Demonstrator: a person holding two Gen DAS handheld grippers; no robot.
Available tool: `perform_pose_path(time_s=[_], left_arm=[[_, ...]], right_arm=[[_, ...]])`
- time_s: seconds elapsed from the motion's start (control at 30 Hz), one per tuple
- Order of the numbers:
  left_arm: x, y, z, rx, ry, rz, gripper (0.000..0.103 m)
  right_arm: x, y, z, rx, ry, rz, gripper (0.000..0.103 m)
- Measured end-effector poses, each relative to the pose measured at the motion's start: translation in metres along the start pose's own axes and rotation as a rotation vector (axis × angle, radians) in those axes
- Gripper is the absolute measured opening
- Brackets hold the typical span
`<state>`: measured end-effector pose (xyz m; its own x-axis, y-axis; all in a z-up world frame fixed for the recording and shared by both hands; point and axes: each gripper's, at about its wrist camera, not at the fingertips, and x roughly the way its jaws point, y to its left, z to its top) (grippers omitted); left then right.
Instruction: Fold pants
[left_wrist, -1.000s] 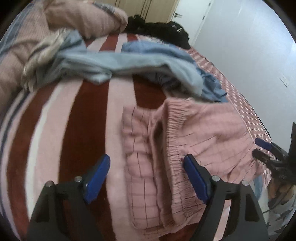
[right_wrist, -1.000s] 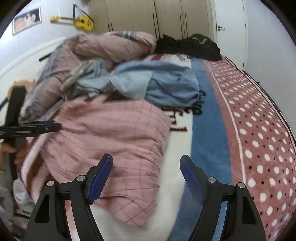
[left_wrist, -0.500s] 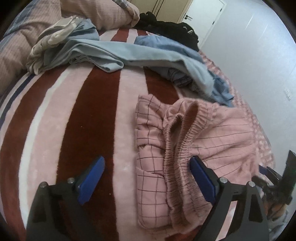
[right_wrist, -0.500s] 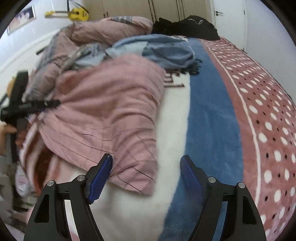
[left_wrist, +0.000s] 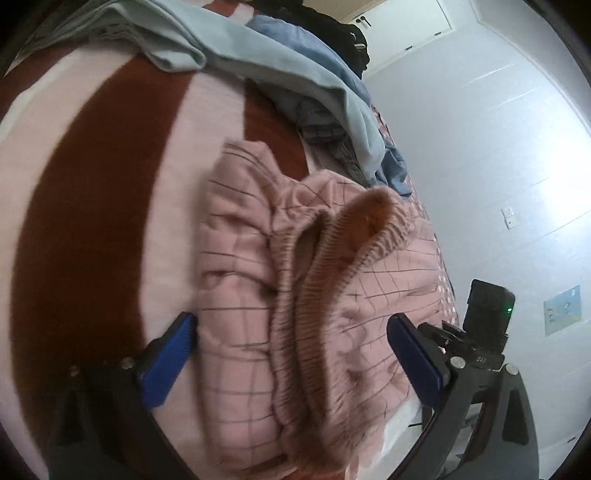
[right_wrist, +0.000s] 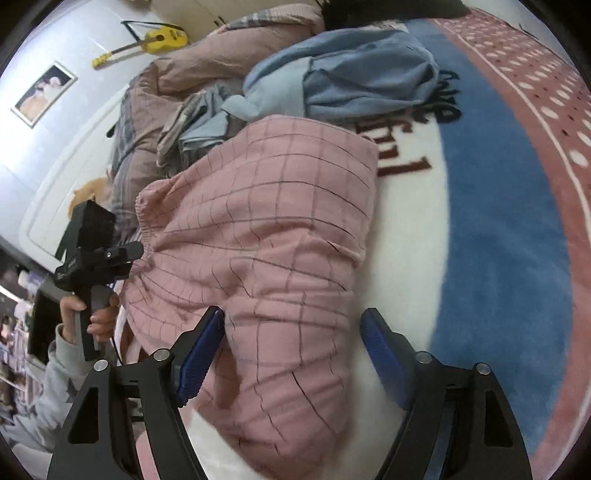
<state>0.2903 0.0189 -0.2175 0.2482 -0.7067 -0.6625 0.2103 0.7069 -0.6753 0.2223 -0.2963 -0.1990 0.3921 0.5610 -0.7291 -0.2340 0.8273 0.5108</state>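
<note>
Pink checked pants (left_wrist: 258, 295) lie bunched on the bed, with the elastic waistband (left_wrist: 332, 258) standing up in a loop. My left gripper (left_wrist: 295, 354) is open, its blue pads on either side of the waistband end. In the right wrist view the pants (right_wrist: 266, 229) lie folded over, spreading up and left. My right gripper (right_wrist: 295, 350) is open over the near end of the fabric, which lies between the pads. The other gripper (right_wrist: 92, 258) shows at the left, held by a hand.
Light blue clothes (right_wrist: 351, 74) and a pink duvet (right_wrist: 221, 62) are heaped beyond the pants. Black clothing (left_wrist: 347, 40) lies at the bed's far end. The striped blanket (left_wrist: 92, 184) shows to the left, and a blue and dotted blanket (right_wrist: 498, 221) to the right.
Both grippers have moved down and closer to the pants and have tilted. The fabric now lies between the pads of each. Both stay open.
</note>
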Motion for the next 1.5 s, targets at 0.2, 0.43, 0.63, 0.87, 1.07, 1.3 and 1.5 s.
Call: perform_pose_path(time_s=[0.2, 0.43, 0.63, 0.87, 1.07, 1.3, 1.5], left_arm=[[-0.001, -0.015, -0.004, 0.039, -0.023, 0.068, 0.035], [-0.059, -0.024, 0.005, 0.109, -0.129, 0.103, 0.031], [-0.147, 0.010, 0.018, 0.107, -0.225, 0.177, 0.031], [-0.212, 0.079, 0.025, 0.049, -0.264, 0.329, 0.030], [-0.211, 0.142, 0.009, -0.022, -0.222, 0.391, 0.030], [-0.197, 0.153, 0.000, -0.024, -0.214, 0.435, 0.035], [-0.194, 0.146, 0.000, 0.005, -0.213, 0.499, 0.041]], right_arm=[[0.001, 0.011, 0.004, 0.029, -0.018, -0.011, 0.027], [-0.012, 0.075, 0.020, -0.058, -0.077, -0.037, 0.019], [0.016, 0.168, 0.044, -0.195, -0.083, 0.003, 0.018], [0.094, 0.248, 0.067, -0.287, -0.033, 0.064, 0.018], [0.170, 0.270, 0.054, -0.319, 0.074, 0.074, 0.018], [0.194, 0.257, 0.038, -0.308, 0.133, 0.072, 0.023], [0.194, 0.251, 0.039, -0.288, 0.142, 0.061, 0.033]])
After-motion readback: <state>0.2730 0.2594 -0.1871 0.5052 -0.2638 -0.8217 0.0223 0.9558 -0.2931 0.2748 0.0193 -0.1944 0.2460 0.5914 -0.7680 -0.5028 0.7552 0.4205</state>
